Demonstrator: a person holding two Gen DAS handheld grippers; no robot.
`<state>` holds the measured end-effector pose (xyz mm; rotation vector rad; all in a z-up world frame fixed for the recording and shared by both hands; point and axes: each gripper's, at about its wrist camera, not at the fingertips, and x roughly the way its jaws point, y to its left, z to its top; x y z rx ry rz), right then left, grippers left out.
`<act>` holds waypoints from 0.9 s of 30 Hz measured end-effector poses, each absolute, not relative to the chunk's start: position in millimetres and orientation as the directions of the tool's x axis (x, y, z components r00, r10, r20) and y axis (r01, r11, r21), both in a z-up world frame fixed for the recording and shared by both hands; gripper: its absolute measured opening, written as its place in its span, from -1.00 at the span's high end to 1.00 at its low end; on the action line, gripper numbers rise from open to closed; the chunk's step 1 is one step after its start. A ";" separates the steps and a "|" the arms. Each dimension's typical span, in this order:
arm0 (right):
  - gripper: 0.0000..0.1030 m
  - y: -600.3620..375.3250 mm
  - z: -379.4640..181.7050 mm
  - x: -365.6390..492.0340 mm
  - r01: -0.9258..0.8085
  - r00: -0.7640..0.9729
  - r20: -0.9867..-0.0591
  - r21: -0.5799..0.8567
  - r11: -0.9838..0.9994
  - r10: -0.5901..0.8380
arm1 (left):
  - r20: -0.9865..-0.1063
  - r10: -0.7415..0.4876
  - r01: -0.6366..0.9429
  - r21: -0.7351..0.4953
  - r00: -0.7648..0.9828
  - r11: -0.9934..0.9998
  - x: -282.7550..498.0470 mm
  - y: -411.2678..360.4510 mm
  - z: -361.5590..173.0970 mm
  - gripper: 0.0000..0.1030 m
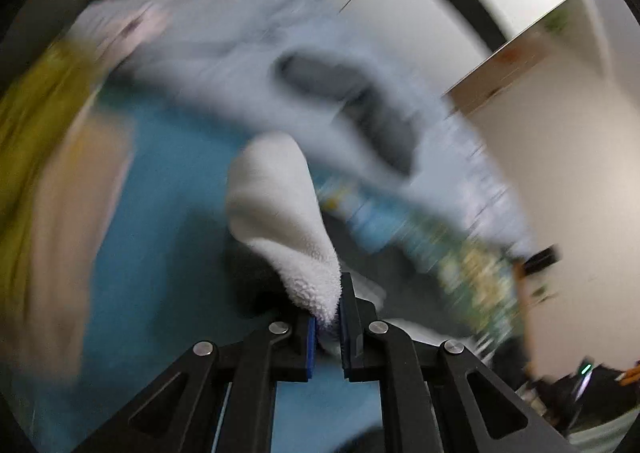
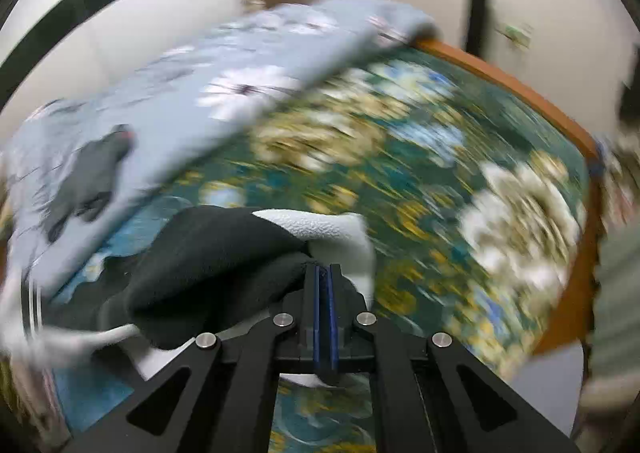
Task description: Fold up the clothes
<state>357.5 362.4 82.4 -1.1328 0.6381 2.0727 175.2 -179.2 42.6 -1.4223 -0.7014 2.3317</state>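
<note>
My left gripper (image 1: 329,317) is shut on a white fleece part of a garment (image 1: 276,209), which stands up in a fold above the bed. My right gripper (image 2: 325,273) is shut on the same kind of fleece garment, dark grey (image 2: 208,253) with a white part (image 2: 340,229), bunched up just in front of the fingers. Both views are blurred by motion. The garment hangs over a bed with a teal flowered sheet (image 2: 420,157).
A light blue flowered quilt (image 2: 224,85) lies heaped at the far side of the bed, with a dark grey garment (image 2: 92,177) on it; both show in the left wrist view (image 1: 240,45). An orange wooden bed frame (image 2: 520,89) edges the bed. White walls stand behind.
</note>
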 end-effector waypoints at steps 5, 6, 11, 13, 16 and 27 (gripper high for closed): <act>0.94 384.3 31.6 409.3 -0.867 -0.257 -0.929 0.099 -0.489 0.266 | -0.847 0.432 0.087 -0.478 -0.309 -0.874 216.4 -200.7 -11.6 0.80; 0.94 383.1 26.3 416.8 -0.866 -0.249 -0.937 0.101 -0.490 0.246 | -0.844 0.448 0.084 -0.490 -0.295 -0.868 216.3 -201.2 -14.0 0.80; 0.90 372.6 35.7 431.3 -0.797 -0.287 -0.934 0.109 -0.594 0.214 | -0.849 0.480 -0.085 -0.473 -0.221 -0.877 212.4 -193.6 12.1 0.60; 0.71 370.7 45.4 439.0 -0.782 -0.250 -0.936 0.045 -0.622 0.247 | -0.856 0.486 -0.131 -0.469 -0.176 -0.874 222.2 -193.2 22.3 0.37; 0.59 366.3 64.7 445.9 -0.754 -0.216 -0.919 -0.059 -0.654 0.331 | -0.842 0.506 -0.185 -0.475 -0.187 -0.860 224.8 -196.9 46.2 0.26; -0.18 336.6 18.9 239.8 -0.357 -0.351 -0.935 0.076 -0.931 0.058 | -0.887 0.359 -0.377 -0.238 -0.291 -0.895 71.2 -107.6 14.8 -0.21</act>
